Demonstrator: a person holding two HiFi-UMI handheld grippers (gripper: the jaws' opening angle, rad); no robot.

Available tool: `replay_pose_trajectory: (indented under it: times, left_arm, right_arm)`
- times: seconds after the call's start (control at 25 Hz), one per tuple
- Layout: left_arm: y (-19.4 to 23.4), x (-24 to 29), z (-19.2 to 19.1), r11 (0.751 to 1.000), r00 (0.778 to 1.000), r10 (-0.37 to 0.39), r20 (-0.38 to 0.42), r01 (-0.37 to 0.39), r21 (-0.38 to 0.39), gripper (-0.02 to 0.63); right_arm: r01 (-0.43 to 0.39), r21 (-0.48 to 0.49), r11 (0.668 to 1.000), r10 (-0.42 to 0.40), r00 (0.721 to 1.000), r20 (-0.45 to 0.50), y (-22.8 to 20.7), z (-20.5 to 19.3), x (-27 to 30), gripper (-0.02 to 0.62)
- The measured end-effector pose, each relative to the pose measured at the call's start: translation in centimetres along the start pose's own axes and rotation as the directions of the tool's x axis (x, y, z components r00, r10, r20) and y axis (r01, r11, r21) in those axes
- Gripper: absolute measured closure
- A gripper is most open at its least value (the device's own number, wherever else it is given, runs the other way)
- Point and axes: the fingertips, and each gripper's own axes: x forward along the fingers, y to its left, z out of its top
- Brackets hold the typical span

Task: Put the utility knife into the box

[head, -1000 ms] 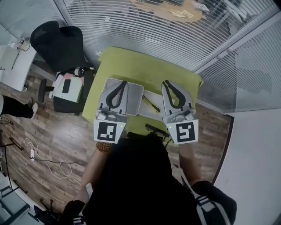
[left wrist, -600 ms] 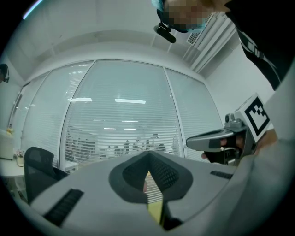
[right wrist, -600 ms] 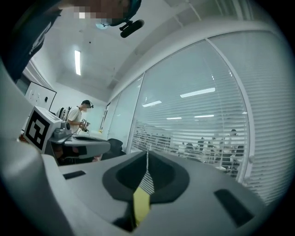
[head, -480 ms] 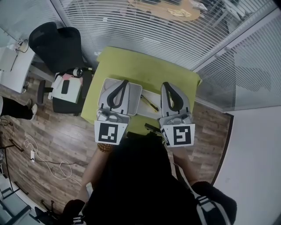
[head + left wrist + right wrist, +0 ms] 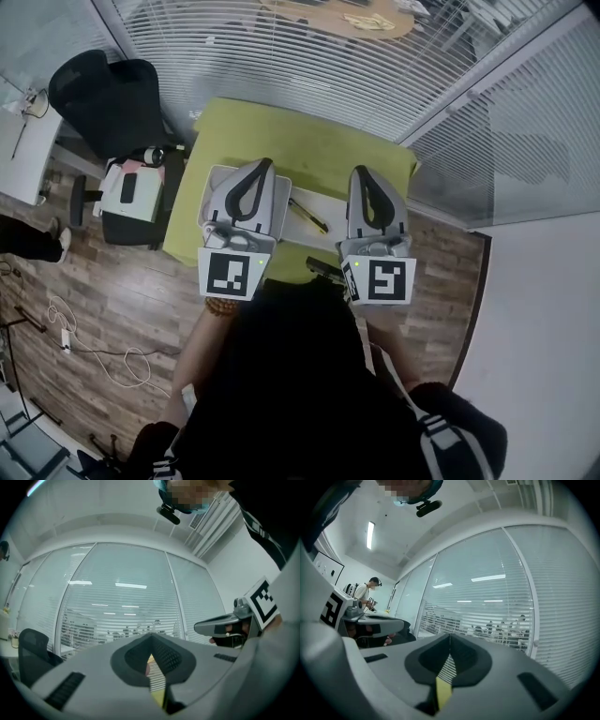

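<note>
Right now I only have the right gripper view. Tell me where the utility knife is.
Observer: The utility knife lies flat just right of the box, seen from the head view.
Operator: Place the box for me.
Observer: It sits on the green table, partly under the left gripper.

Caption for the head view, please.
Left claw and right claw, both shut, above green table; utility knife between them, beside the box.
</note>
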Motion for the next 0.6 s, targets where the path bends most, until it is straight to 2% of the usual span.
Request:
replay_pose_trajectory:
  times: [0.28,0.6]
  left_arm:
    - [-1.4,1.0,-0.8,0.999,0.999,-0.032,-0.006,0.032,-0.014,0.603]
    - [-2.0,1.4,-1.8,0.998,0.998,-0.056,-0.022,0.056,-0.023,0.603]
  right_arm:
    - [0.030,0.019,0.999,-0.030,0.999,-0.025,-1.1,-0.8,-0.3,0.594]
    - [-0.004,0.004,1.000,0.005,0.998,-0.059,-1.0,-2.5,-0.6,0.594]
